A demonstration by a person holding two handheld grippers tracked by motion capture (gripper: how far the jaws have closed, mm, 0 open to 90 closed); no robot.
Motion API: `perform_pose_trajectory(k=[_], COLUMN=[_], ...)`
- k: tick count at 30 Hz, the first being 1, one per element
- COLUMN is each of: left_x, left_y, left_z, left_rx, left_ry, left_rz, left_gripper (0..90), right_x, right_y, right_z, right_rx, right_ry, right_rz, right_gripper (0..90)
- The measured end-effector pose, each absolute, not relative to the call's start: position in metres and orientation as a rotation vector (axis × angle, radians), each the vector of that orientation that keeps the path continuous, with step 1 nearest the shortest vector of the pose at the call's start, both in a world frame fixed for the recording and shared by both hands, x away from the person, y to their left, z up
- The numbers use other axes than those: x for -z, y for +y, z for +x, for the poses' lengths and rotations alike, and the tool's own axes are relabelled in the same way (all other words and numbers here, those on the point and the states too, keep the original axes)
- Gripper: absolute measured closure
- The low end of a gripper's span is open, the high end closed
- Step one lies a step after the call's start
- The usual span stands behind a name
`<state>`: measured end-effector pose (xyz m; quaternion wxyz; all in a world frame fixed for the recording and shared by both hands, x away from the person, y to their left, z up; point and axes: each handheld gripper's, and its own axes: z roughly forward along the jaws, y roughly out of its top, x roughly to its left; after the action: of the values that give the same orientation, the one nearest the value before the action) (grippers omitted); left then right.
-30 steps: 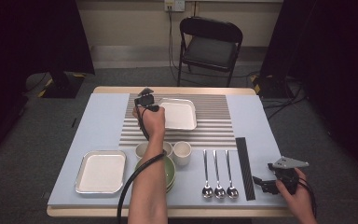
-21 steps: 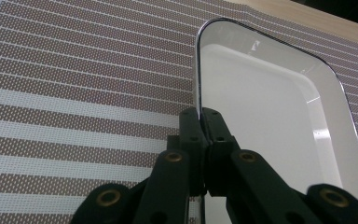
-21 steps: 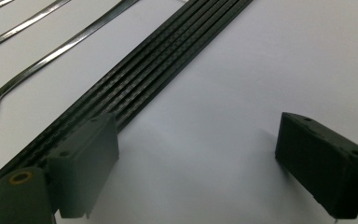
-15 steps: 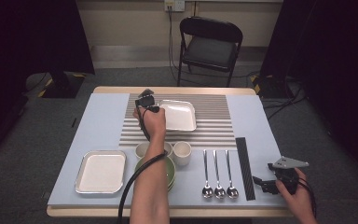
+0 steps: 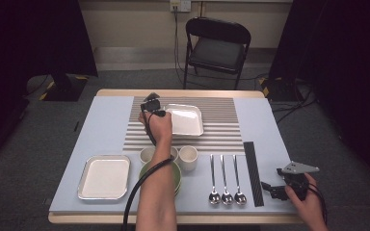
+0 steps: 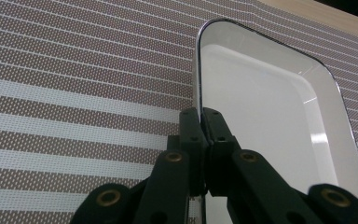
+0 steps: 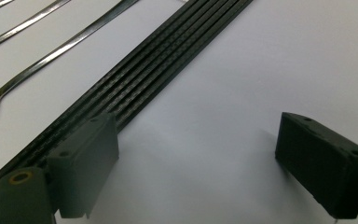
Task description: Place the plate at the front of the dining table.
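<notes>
Gripping the near rim of the steel tray [image 6: 261, 116], your left gripper [image 6: 204, 122] has its jaws pinched tight on the thin edge, one pad inside the lip and one outside. The tray stretches away ahead and to the right of those jaws, on the striped placemat [image 6: 74, 70], which runs out to their left. Holding it by the rim makes sense: a flat tray offers no other purchase. Whether its far edge is lifted or flat on the mat is hard to tell from here.

Your right gripper [image 7: 196, 158] stands wide open with nothing between its jaws, just bare blue tablecloth [image 7: 279, 56]; it looks parked, clear of the work. The black ribbed strip [image 7: 158, 70] runs just beyond its left jaw, and the spoons [image 7: 28, 60] lie further left again.

In the high view, a second tray [image 5: 105, 176], the green bowls [image 5: 173, 173] and two cups [image 5: 188, 157] sit behind your left gripper [image 5: 150, 104], toward you.
</notes>
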<state>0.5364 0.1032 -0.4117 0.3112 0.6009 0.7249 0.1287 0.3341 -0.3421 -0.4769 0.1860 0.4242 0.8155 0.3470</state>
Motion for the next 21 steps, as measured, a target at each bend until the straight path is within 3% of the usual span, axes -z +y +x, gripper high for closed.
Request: perform_pose_trajectory(k=[21], left_x=[0.4151], left_y=[0.0986], left_z=[0.5388], left_rx=[-0.364], left_ry=[1.924], left_rz=[1.59], left_gripper=[87.0], right_x=[0.4769], right_y=[-0.342], right_z=[0.334], right_rx=[-0.977], right_ry=[2.296], right_rz=[1.196], right_gripper=[12.3])
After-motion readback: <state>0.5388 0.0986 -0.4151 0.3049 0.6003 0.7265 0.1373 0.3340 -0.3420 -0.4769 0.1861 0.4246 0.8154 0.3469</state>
